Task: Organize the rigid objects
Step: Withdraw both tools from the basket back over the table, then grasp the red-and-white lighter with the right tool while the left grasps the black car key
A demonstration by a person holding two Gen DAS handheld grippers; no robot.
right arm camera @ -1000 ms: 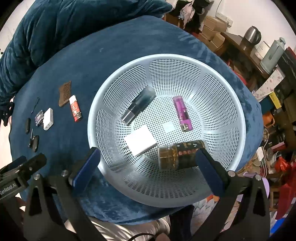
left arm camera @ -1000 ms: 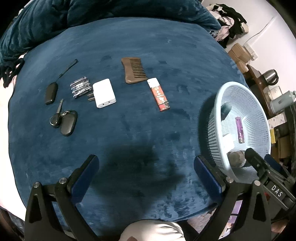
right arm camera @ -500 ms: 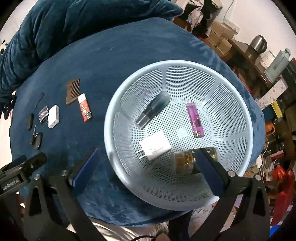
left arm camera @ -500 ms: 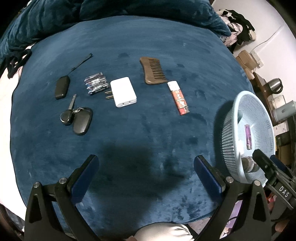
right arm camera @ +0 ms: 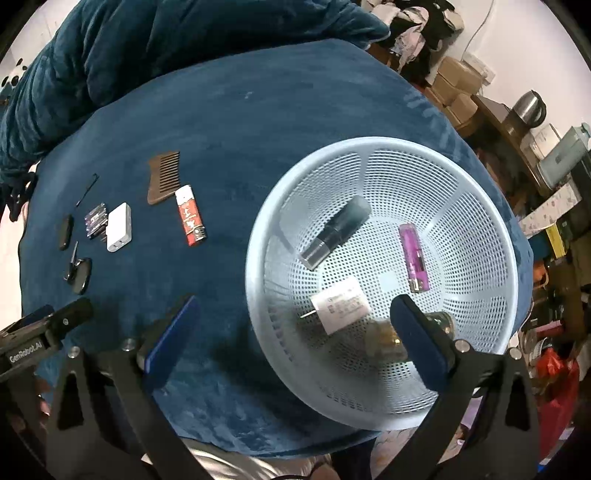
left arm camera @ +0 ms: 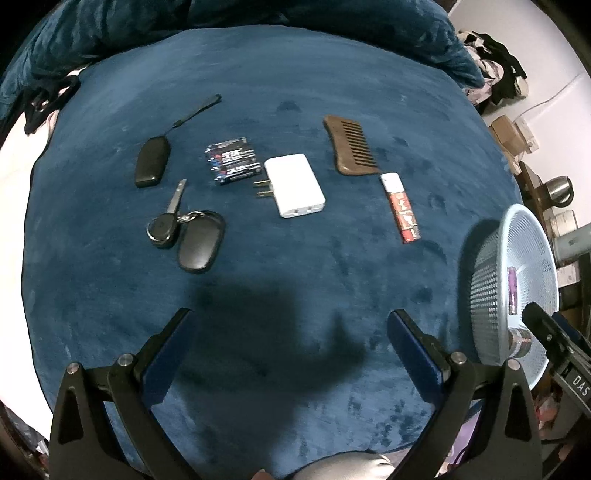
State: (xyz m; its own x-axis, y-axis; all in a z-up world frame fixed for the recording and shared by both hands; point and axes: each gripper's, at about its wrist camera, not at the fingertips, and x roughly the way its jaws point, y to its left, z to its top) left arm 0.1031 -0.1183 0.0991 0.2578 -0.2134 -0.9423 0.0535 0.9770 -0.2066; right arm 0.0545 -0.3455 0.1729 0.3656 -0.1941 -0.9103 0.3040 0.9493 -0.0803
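A pale blue mesh basket stands on the blue velvet table at the right, also in the left wrist view. It holds a grey tube, a purple lighter, a white plug and a small jar. On the cloth lie a wooden comb, a red lighter, a white charger, batteries, a car key with fob and a black remote. My left gripper is open above bare cloth. My right gripper is open over the basket's near left rim.
A blue quilt is heaped at the table's far edge. Boxes, a kettle and clutter stand on the floor and shelves to the right of the table.
Both grippers have drawn left and back. The table items have shifted right in the left wrist view, and the basket has shifted right in both views.
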